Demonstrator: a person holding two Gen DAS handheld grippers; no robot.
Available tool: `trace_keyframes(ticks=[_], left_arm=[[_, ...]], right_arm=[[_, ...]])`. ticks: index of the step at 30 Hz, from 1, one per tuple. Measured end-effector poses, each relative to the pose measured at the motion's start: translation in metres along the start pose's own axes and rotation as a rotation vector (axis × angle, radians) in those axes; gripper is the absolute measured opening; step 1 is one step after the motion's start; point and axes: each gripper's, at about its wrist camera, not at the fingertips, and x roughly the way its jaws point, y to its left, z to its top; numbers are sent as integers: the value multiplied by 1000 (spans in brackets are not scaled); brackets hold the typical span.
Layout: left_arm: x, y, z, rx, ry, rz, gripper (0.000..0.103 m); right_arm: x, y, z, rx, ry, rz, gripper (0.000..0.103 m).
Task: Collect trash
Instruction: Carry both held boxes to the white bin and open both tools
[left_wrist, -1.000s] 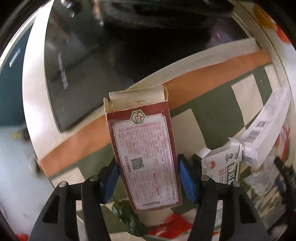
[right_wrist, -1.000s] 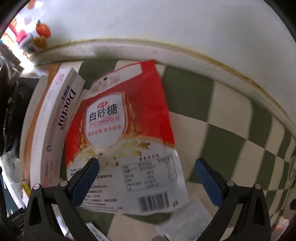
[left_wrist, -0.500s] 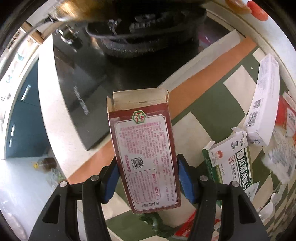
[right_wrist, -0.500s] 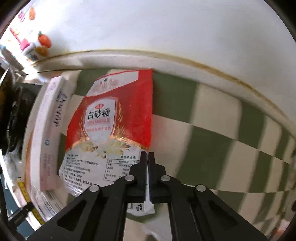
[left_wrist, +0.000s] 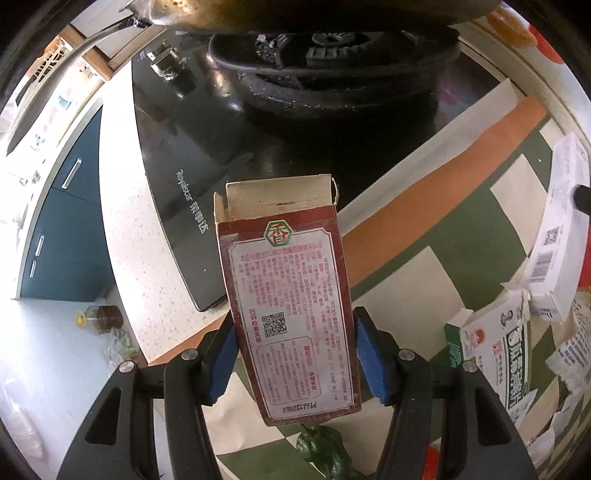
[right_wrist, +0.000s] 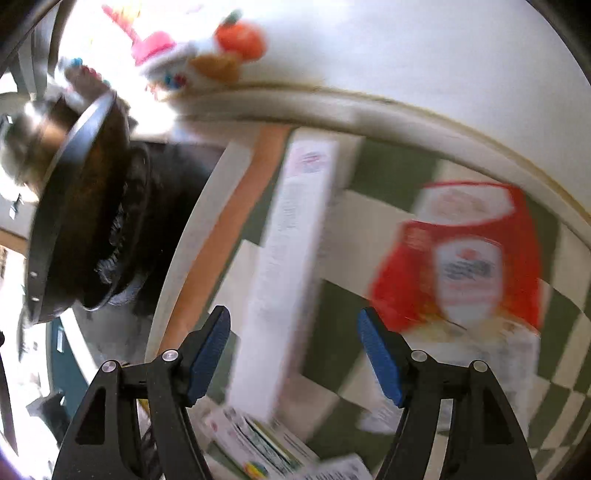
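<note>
My left gripper (left_wrist: 293, 356) is shut on a dark red carton (left_wrist: 286, 291) with an open top flap, held upright above the checkered cloth (left_wrist: 417, 269). My right gripper (right_wrist: 293, 356) is open and empty, with the long white box (right_wrist: 288, 266) lying on the cloth between and beyond its jaws. The red and white sugar bag (right_wrist: 469, 266) lies to the right of it. The right wrist view is blurred. The long white box (left_wrist: 557, 236) and a green and white carton (left_wrist: 498, 347) also show in the left wrist view.
A black glass stove (left_wrist: 221, 140) with a pan (right_wrist: 74, 229) on its burner sits beside the cloth. A green leaf scrap (left_wrist: 325, 450) and crumpled wrappers (left_wrist: 569, 362) lie on the cloth. The white wall (right_wrist: 424, 48) borders the counter. Blue cabinets (left_wrist: 55, 229) stand below.
My right gripper shut, then opened again and swung left from the sugar bag toward the long white box. My left gripper lifted the red carton higher and back from the cloth.
</note>
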Motion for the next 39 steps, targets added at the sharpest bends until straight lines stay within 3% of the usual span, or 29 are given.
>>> trace_keyframes(ticks=[3,4,5,7,9,12,18,25,32,39], left_arm=[[8,-8,2,-10,0,-6,55],[10,-5,4,-11,-2,-7,55],[11,-3,5,-11,-5,-7,55],[13,-2,7,-6,-12,-12,55],[12,7,12,-1,-28,-20,55],[-4,13,11,12,-68,-28,55],[-42,36,-1,22,-150,-79,55],[-86,81,-29,13,-236,-140,55],[-98,162,-66,-25,-275,-147,55],[-47,287,-100,-158,-217,-123,55]], right_arm=[[24,16,4,-31,17,-54,70],[28,17,1,-40,16,-63,63],[31,17,-2,-50,18,-68,47],[29,16,-5,-53,-12,-51,46],[21,13,-15,-56,-33,-41,36],[9,15,-18,-63,-61,-9,36],[-60,12,-43,-133,-127,12,36],[-137,30,-119,-293,-203,-18,36],[-170,87,-193,-414,-238,1,36],[-148,184,-274,-513,-127,105,36]])
